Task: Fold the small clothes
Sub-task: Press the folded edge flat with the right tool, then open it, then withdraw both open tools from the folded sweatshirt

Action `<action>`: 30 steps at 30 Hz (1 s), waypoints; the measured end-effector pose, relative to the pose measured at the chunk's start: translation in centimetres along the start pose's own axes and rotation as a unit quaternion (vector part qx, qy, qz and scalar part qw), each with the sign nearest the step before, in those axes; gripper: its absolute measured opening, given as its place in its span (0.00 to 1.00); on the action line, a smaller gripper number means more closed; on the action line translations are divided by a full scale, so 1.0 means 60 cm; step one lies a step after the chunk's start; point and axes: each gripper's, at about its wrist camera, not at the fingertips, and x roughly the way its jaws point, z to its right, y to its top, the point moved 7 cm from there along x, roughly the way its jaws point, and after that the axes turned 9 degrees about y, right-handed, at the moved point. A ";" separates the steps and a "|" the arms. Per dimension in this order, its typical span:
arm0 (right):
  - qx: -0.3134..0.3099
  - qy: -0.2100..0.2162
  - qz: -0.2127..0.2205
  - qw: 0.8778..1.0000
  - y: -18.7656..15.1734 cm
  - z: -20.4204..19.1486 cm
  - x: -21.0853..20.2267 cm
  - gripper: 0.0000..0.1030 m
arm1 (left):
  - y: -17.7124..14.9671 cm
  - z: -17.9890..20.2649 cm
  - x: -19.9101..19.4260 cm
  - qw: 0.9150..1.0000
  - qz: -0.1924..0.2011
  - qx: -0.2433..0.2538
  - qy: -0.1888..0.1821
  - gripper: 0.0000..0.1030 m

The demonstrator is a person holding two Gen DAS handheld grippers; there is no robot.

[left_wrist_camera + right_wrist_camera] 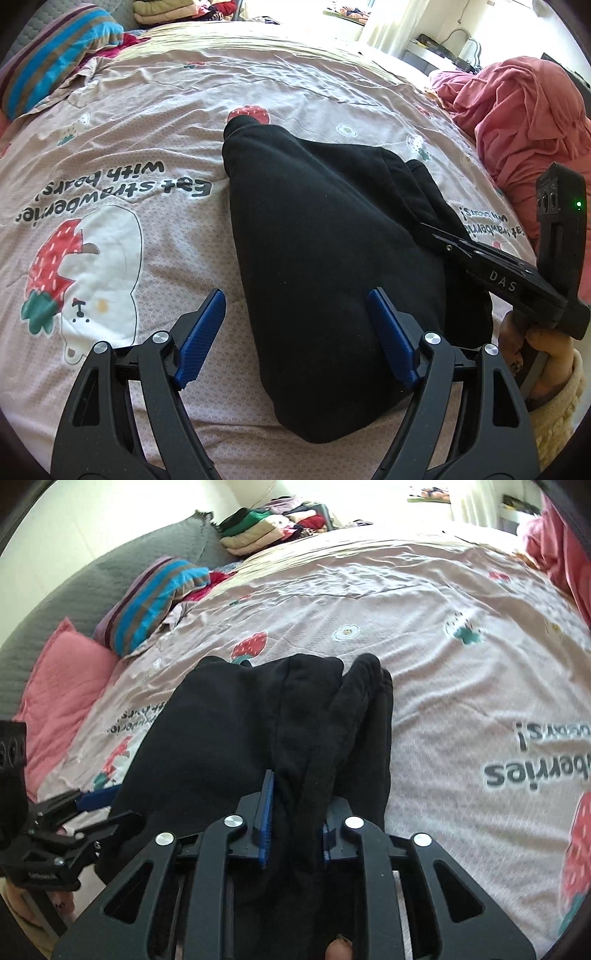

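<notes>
A black garment [325,266] lies bunched on the pink strawberry-print bedsheet [155,110]. My left gripper [295,295] is open above the garment's near end. One of its blue pads [391,332] is over the black cloth and the other is over the bare sheet. My right gripper [295,808] is shut on a gathered fold of the black garment [229,723], and the cloth bulges up between its pads. In the left wrist view, the right gripper [447,242] reaches in from the right edge and bites the garment's side, with a hand below it.
A blue-striped pillow [155,602] and a pink pillow [66,679] lie along the grey headboard [92,579]. Stacked folded clothes [266,528] sit at the far end of the bed. A heap of pink cloth [517,122] lies at the right edge.
</notes>
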 end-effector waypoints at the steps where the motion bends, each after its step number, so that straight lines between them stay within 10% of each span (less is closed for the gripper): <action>1: 0.005 0.007 -0.003 1.000 -0.003 -0.001 -0.002 0.28 | -0.001 -0.001 -0.001 1.000 0.001 0.000 0.001 0.70; 10: 0.035 0.070 -0.008 0.997 -0.049 -0.023 -0.052 0.57 | -0.013 -0.008 -0.014 1.000 0.007 -0.005 -0.001 0.70; 11: 0.033 0.063 -0.008 0.997 -0.056 -0.023 -0.053 0.53 | -0.015 -0.008 -0.016 1.000 0.008 -0.005 -0.001 0.70; 12: 0.031 0.052 -0.007 0.998 -0.060 -0.022 -0.055 0.23 | -0.015 -0.007 -0.017 1.000 0.008 -0.006 -0.001 0.70; 20: -0.027 -0.007 0.003 1.000 -0.069 -0.030 -0.073 0.19 | -0.025 0.001 -0.031 1.000 0.009 0.004 -0.003 0.76; 30: -0.066 -0.124 0.040 0.989 -0.086 -0.040 -0.109 0.60 | -0.047 0.003 -0.044 1.000 0.010 0.014 0.005 0.77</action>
